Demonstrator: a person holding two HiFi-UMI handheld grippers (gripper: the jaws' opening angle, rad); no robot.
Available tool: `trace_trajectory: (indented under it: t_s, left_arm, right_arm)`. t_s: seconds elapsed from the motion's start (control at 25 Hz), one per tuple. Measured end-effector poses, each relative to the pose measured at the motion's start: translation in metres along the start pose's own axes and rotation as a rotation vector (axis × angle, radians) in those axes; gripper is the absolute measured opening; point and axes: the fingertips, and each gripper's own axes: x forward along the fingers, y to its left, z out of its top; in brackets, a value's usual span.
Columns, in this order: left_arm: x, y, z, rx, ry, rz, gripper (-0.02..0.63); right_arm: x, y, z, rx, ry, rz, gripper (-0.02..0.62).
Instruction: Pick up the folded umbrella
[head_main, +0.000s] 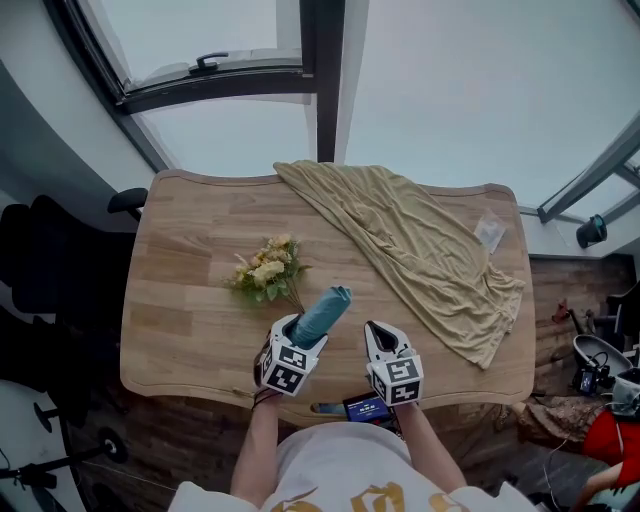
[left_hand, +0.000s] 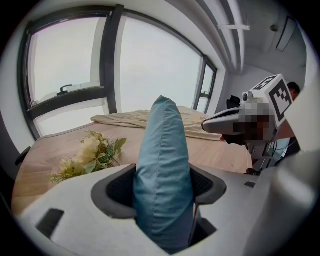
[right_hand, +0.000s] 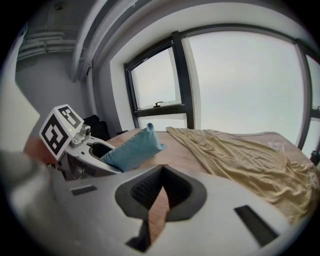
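Head view: a person stands at a wooden desk (head_main: 190, 300) with a hand-held gripper in each hand, both over the near edge.
Left hand-held gripper (head_main: 298, 330): clenched on the folded umbrella (head_main: 322, 315); in the left gripper view the two dark pads press the teal sleeve from both sides.
Folded umbrella: sits between the left hand-held gripper's jaws (left_hand: 162, 187). Its teal body (left_hand: 162, 160) sticks out forward past the jaws and ends in a rounded tip. From the right gripper view it slants up and away from that gripper.
Right hand-held gripper (head_main: 382, 330): clenched on nothing. The right gripper view shows its jaws (right_hand: 161, 172) meeting at the tips, with only a sliver of desk wood seen through the narrow gap below them.
Spacing: the two hand-held grippers are near each other, side by side, not touching.
Flowers (head_main: 265, 270): a small yellow-and-green bunch lying on the desk just ahead and to the left of the left hand-held gripper (left_hand: 90, 155).
Cloth (head_main: 420, 250): a rumpled tan sheet spread ahead and to the right of the right hand-held gripper, one end hanging over the desk's right edge (right_hand: 240, 155).
Small screen (head_main: 365, 407): a lit device just behind the right hand-held gripper, at the desk's near edge.
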Motion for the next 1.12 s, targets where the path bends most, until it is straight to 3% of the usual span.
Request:
trace_trajectory:
  t_s: [0.36,0.68,1.12]
  left_arm:
    - [-0.03,-0.004,0.013,-0.053,-0.116,0.036,0.319]
    - [-0.059,-0.003,0.025,-0.124,-0.218,0.063,0.318]
    - [-0.093,-0.015,0.042,-0.15,-0.365,0.057,0.318]
  right_arm:
    - [-0.019,0.008,0.018,-0.046,-0.066,-0.028,0.011]
    - [-0.033,0.025,0.031,-0.065,-0.112,-0.003,0.011]
    - [-0.06,0.04,0.049,-0.099,-0.193,0.004,0.011]
